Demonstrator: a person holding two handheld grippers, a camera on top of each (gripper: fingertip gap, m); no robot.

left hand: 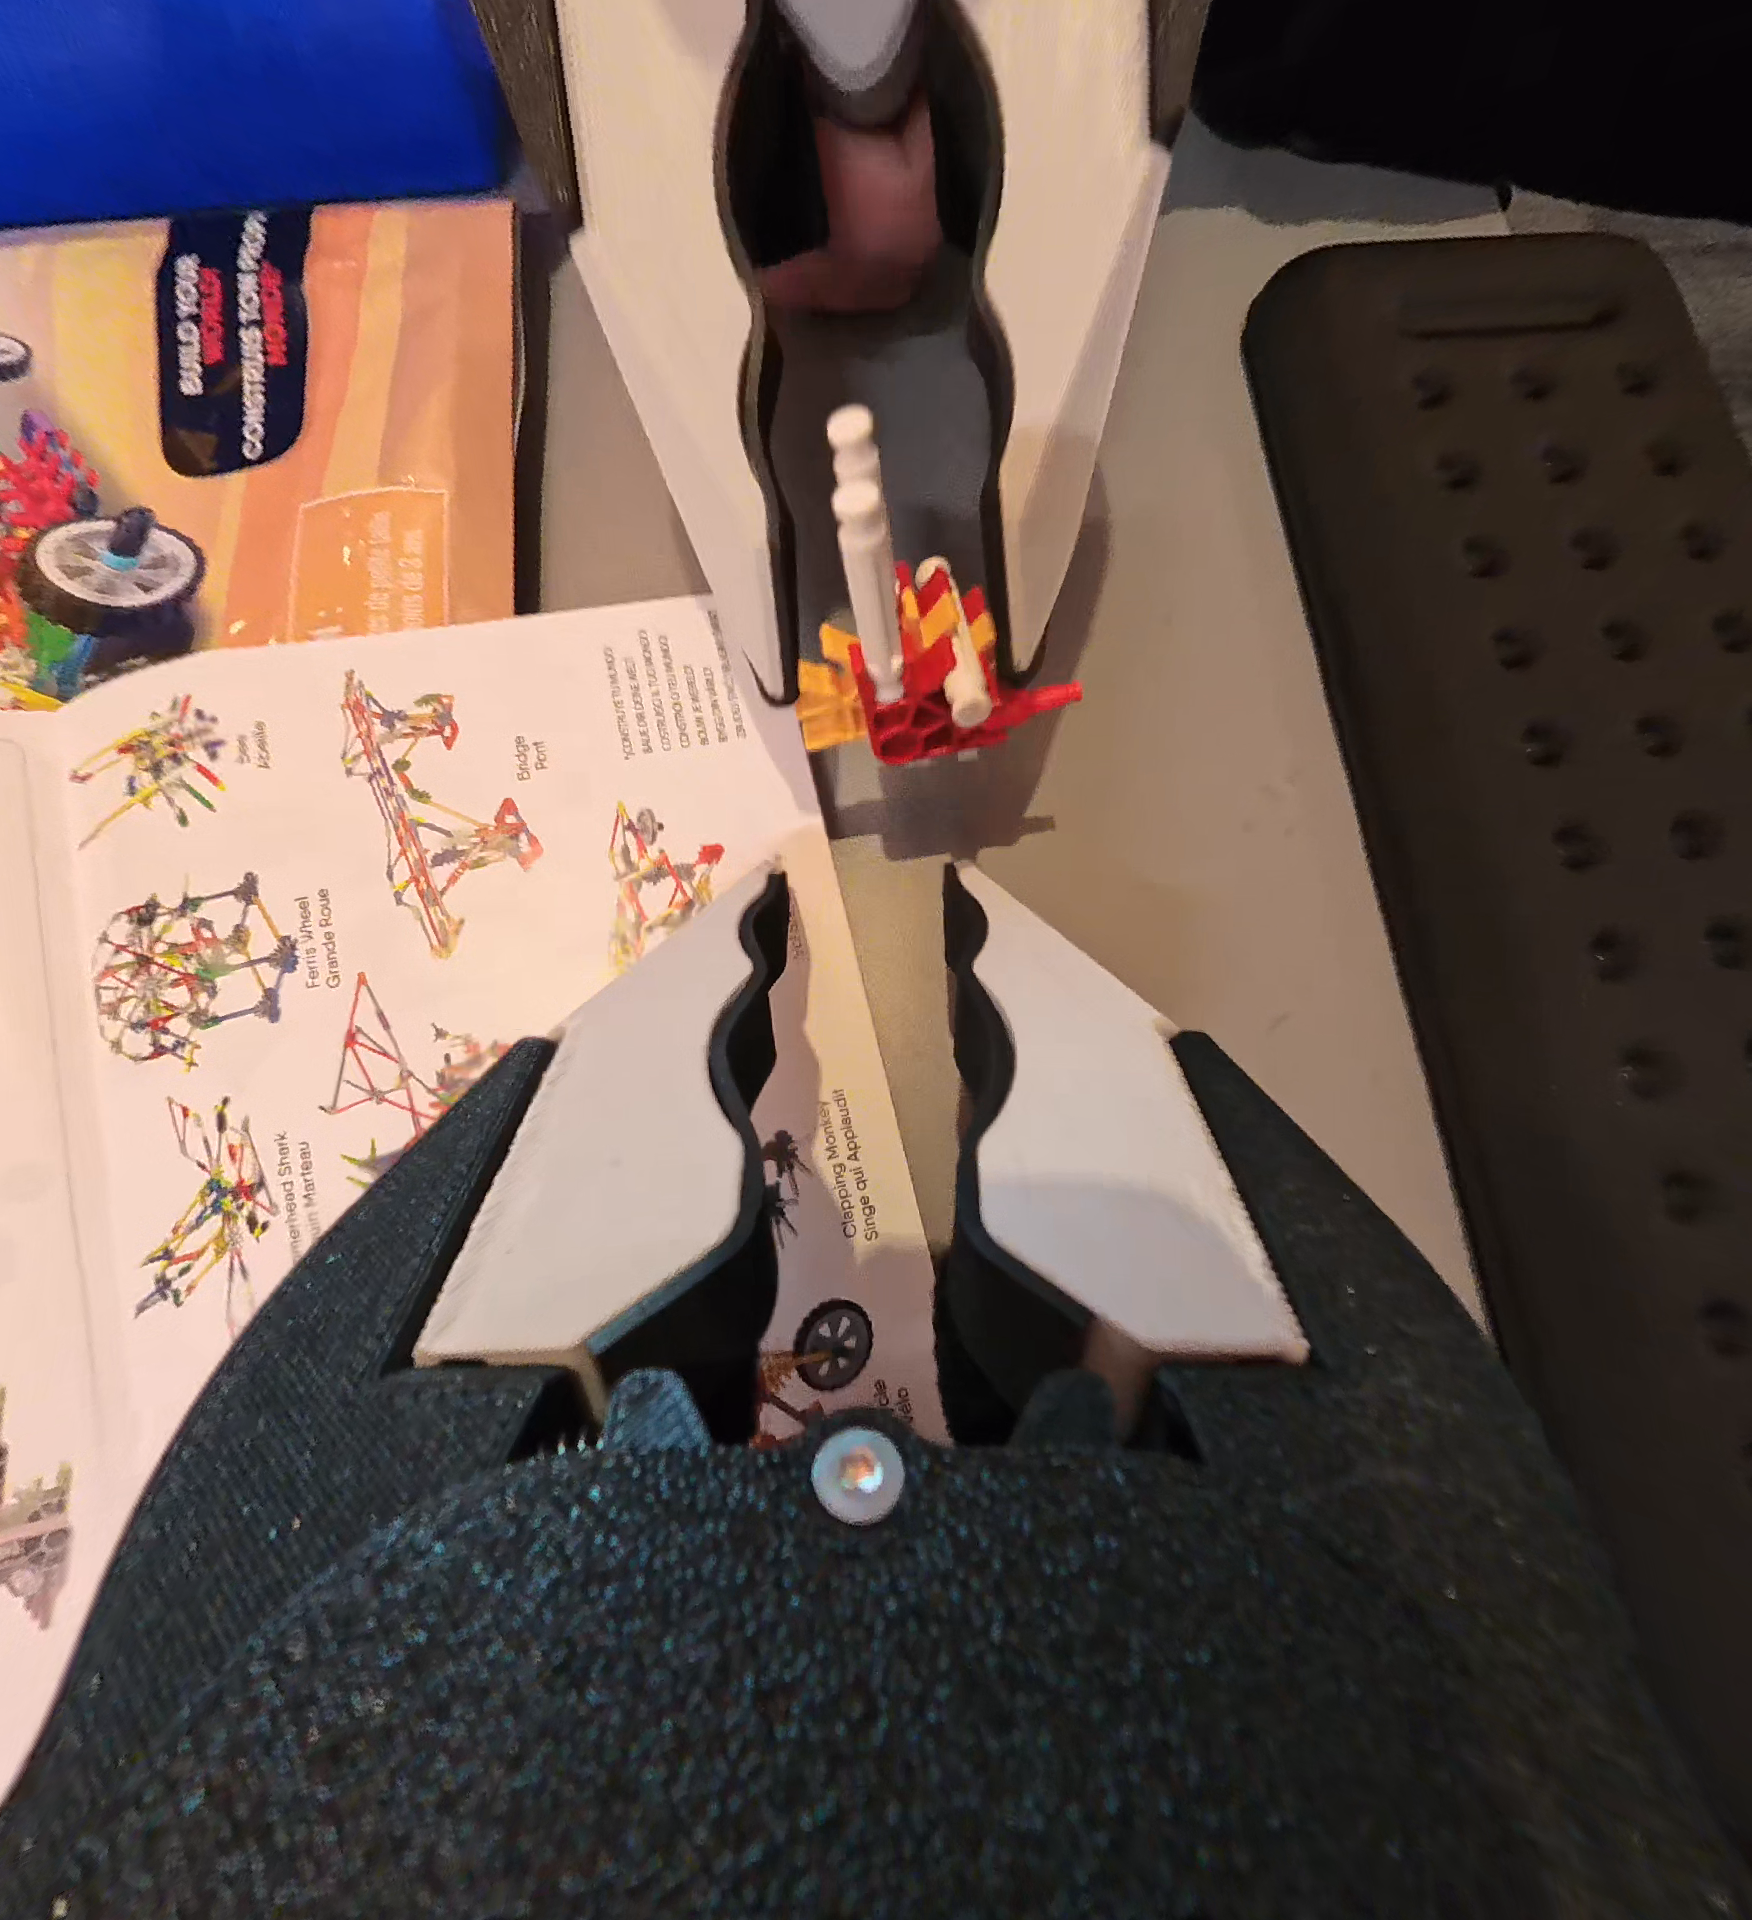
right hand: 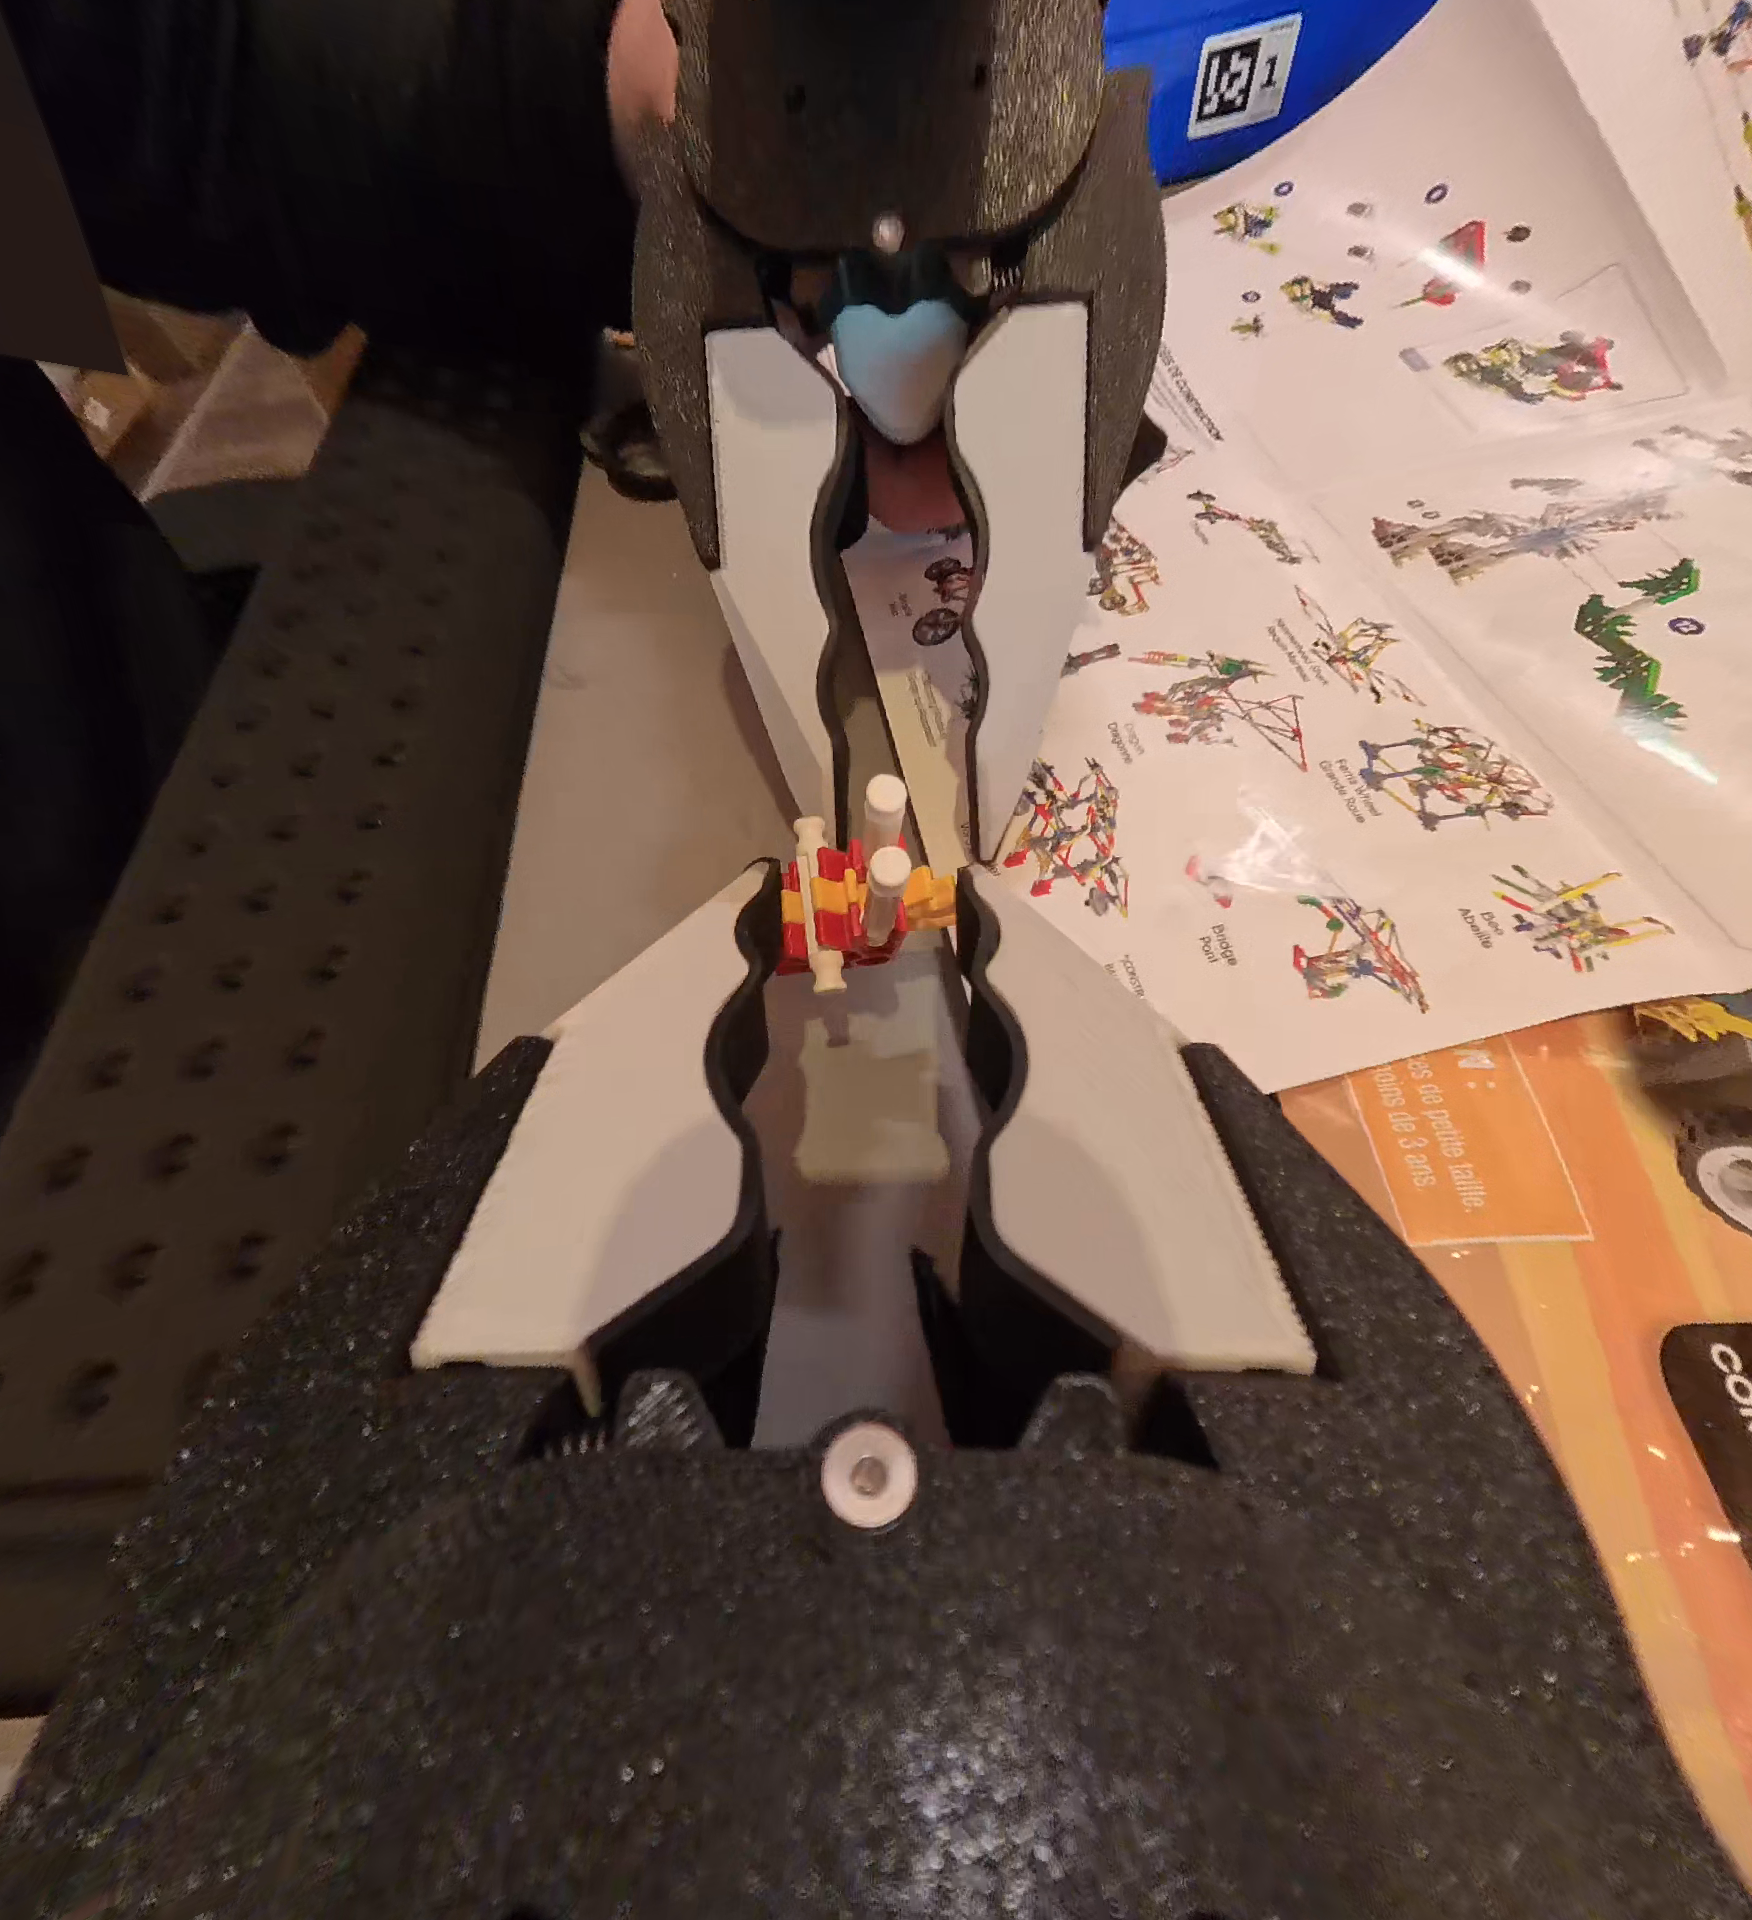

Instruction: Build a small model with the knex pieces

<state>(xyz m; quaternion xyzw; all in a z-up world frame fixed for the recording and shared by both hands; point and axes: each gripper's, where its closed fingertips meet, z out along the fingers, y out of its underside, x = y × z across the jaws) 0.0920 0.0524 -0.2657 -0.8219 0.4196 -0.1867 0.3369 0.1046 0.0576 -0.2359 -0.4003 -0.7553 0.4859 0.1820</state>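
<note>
Gripping red-yellow toy assembly (right hand: 856,914), right tool (right hand: 861,883) over pale table (right hand: 633,727) (booklet (right hand: 1371,623) beside).

We see both wrist views looking down close along their tongs, facing each other, sharing the small red-and-yellow assembly (left hand: 929,675) and the worktop (right hand: 633,790)

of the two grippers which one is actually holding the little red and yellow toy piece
The right gripper. Its fingertips are closed on the red and yellow assembly, which carries white rods. The left gripper faces it with open jaws, a gap short of the piece, gripping nothing.
</note>
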